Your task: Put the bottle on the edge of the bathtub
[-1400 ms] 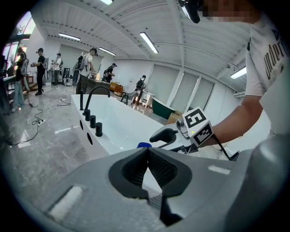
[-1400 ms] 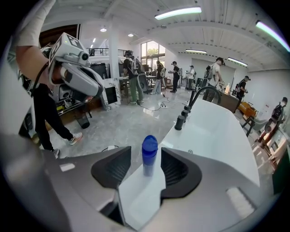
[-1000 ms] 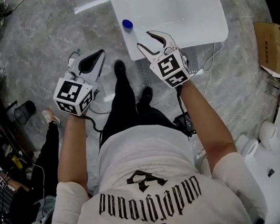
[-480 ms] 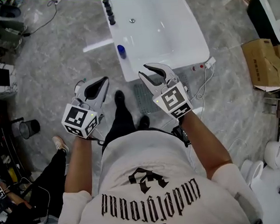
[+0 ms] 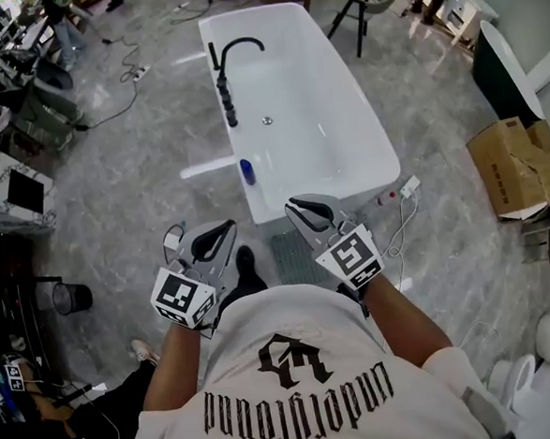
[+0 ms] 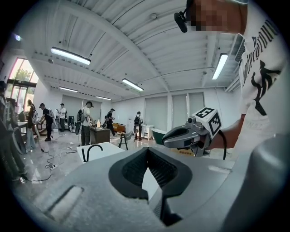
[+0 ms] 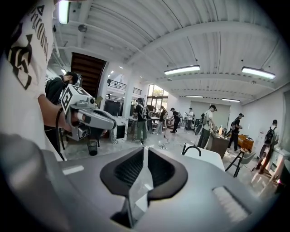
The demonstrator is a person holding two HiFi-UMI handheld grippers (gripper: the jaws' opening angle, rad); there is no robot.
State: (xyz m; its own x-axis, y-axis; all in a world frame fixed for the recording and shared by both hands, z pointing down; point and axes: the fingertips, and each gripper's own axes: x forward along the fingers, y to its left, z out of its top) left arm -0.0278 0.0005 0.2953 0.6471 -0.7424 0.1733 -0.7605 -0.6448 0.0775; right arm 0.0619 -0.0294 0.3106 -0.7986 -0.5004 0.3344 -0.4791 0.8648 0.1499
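A small blue bottle (image 5: pixel 246 172) stands upright on the near left rim of the white bathtub (image 5: pixel 384 159), below the black faucet (image 5: pixel 231 67). Both grippers are held close to my body, well short of the tub and apart from the bottle. My left gripper (image 5: pixel 227 228) has its jaws together and holds nothing; its own view (image 6: pixel 147 152) shows the tips meeting. My right gripper (image 5: pixel 293 205) is closing, with only a thin slit left between its tips (image 7: pixel 145 149) and nothing between them. Each gripper shows in the other's view: right (image 6: pixel 181 136), left (image 7: pixel 97 120).
A floor grate (image 5: pixel 292 255) lies at the tub's near end, with a power strip (image 5: pixel 409 188) and cables to its right. A cardboard box (image 5: pixel 520 164) sits at the right, a black bin (image 5: pixel 74 298) at the left. Several people stand far off in the hall.
The right gripper's jaws have gone from wide open to nearly closed. Both grippers have drawn back from the tub toward my body. The bottle stays on the rim.
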